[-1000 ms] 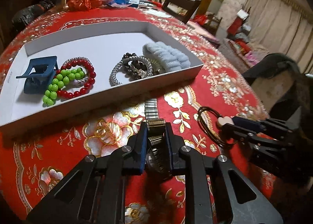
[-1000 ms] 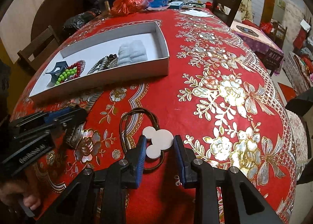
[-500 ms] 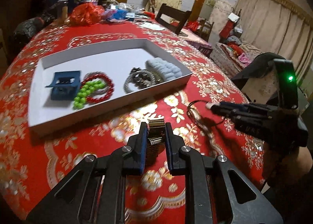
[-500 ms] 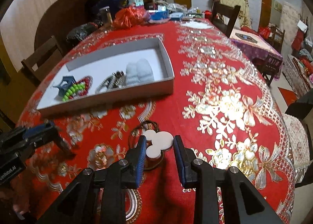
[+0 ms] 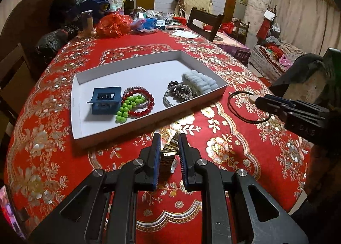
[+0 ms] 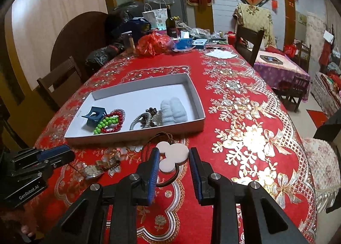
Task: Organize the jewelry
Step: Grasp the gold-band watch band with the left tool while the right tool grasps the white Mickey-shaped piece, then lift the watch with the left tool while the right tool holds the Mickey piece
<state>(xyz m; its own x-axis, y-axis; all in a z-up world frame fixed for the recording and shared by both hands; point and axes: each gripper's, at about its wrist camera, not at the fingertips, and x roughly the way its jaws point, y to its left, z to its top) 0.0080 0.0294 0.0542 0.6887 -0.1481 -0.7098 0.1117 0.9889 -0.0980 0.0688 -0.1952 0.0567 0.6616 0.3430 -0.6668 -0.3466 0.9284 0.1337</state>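
Straddling the wristwatch (image 5: 168, 154) on the worktop (image 5: 234, 158), left tongs (image 5: 168, 148) stand released; right tongs (image 6: 173, 158) likewise gape around the white-disc cord (image 6: 172, 156). Step: pickup. Next: clench, lift into the tray (image 5: 76, 116).

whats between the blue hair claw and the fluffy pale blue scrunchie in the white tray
In the left wrist view, between the blue plastic hair claw and the fluffy pale blue scrunchie lie red and green bead bracelets, then silver and dark bracelets.
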